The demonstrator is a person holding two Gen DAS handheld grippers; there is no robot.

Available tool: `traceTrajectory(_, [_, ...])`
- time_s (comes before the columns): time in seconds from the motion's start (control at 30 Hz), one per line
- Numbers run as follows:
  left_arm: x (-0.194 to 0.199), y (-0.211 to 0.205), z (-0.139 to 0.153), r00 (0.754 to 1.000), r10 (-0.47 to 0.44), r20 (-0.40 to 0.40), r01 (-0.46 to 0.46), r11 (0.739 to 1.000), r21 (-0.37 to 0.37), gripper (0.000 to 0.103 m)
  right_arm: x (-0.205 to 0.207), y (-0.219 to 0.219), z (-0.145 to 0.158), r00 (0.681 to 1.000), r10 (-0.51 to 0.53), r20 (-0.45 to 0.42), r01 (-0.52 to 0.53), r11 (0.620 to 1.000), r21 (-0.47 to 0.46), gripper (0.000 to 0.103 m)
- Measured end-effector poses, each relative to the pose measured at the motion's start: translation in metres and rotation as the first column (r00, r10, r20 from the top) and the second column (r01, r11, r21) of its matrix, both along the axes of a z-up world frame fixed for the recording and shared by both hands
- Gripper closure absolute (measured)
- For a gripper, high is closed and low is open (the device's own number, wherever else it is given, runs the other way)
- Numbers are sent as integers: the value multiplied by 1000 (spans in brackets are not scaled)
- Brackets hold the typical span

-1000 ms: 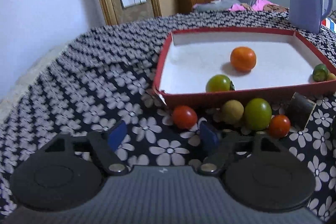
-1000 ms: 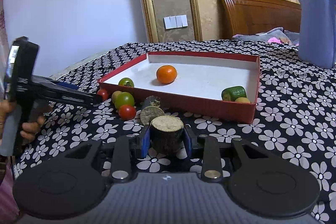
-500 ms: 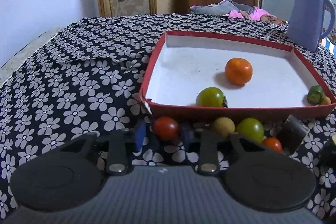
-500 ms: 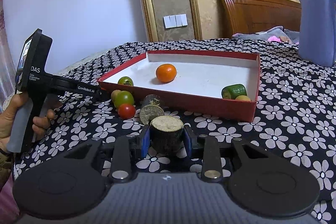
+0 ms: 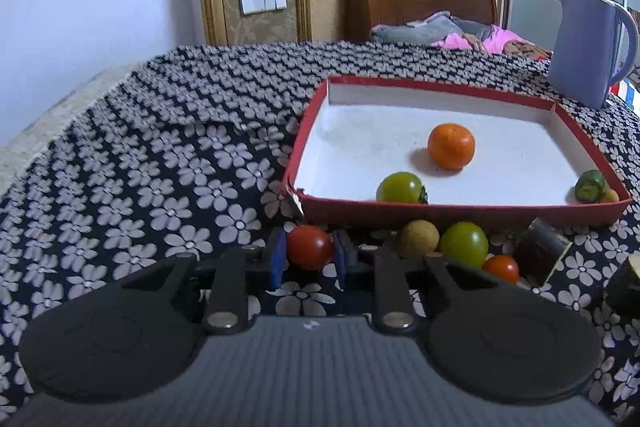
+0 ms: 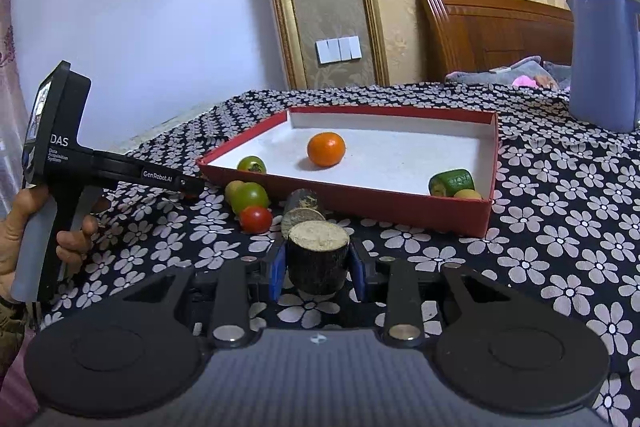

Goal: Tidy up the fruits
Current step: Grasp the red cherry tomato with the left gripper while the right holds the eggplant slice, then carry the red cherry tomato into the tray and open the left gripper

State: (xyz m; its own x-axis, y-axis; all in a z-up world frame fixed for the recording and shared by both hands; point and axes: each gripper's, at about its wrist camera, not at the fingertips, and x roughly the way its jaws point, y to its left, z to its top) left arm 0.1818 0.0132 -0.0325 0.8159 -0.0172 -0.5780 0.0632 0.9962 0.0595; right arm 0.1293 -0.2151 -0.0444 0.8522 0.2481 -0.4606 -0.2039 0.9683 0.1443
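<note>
Worktop point(image 5: 168, 155) under a black floral cloth; a purple jug point(image 5: 588, 47) stands at the far right. Red tray point(image 5: 460, 217) holds an orange point(image 5: 451, 145), a green tomato point(image 5: 399, 187) and a green chunk point(image 5: 589, 185) in the right corner. Left tool point(image 5: 309, 259) clamped on a red tomato point(image 5: 310, 247), just outside the tray's near wall. Right tool point(image 6: 318, 267) clamped on a dark cane stub point(image 6: 318, 255), well short of the tray. Loose by the wall: a tan fruit point(image 5: 420, 239), a green fruit point(image 5: 464, 243), a small red tomato point(image 5: 501, 267).

Right tool point(image 6: 318, 265) — clamped around sugarcane stub point(image 6: 318, 255)
</note>
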Motion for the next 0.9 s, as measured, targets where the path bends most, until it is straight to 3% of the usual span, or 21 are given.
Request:
traceTrajectory(0.37, [-16,-36,38,993,-30,114,23,998,62,80,-17,0,10,999,-14,48,14,1000,-15,71])
traceTrajectory(0.53, [-7,-66,48,989,-70,126,59,994,89,80,-21,-3,10,998,-26,51,27,999,-17,71])
traceTrajectory(0.9, [24,-118,38,991,-95,90,80,984,159,80,-28,-15,6,998,-39,49,40,999,-2,71])
